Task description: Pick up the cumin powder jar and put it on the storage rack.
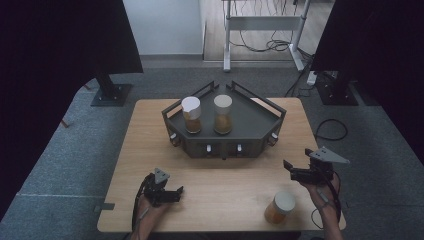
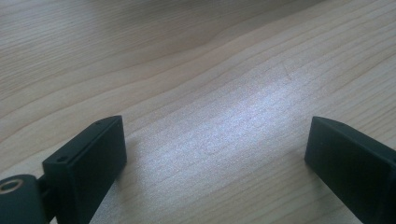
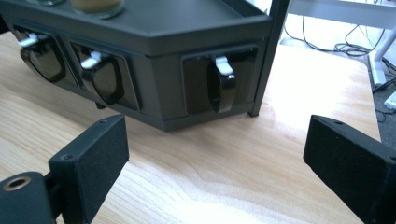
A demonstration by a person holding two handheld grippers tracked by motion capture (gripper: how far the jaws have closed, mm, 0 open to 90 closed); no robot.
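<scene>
A dark angular rack (image 1: pixel 250 120) stands at the back middle of the wooden table (image 1: pixel 150 150). Two white-lidded jars stand on it, the left jar (image 1: pixel 191 115) and the right jar (image 1: pixel 223 114), both with brownish contents. A third jar (image 1: pixel 280 207) stands near the table's front right. My left gripper (image 1: pixel 175 192) rests low at the front left, open, with bare wood between its jaws (image 2: pixel 215 140). My right gripper (image 1: pixel 290 170) is held above the right side, open and empty, facing the rack's front corner (image 3: pixel 219 84), where white-tabbed hooks (image 3: pixel 224 65) sit in recesses.
Black stands (image 1: pixel 110 92) flank the table on the grey floor. A white desk frame (image 1: pixel 265 25) and cables (image 1: pixel 330 130) lie beyond the table's far and right edges. Bare wood stretches between the rack and both grippers.
</scene>
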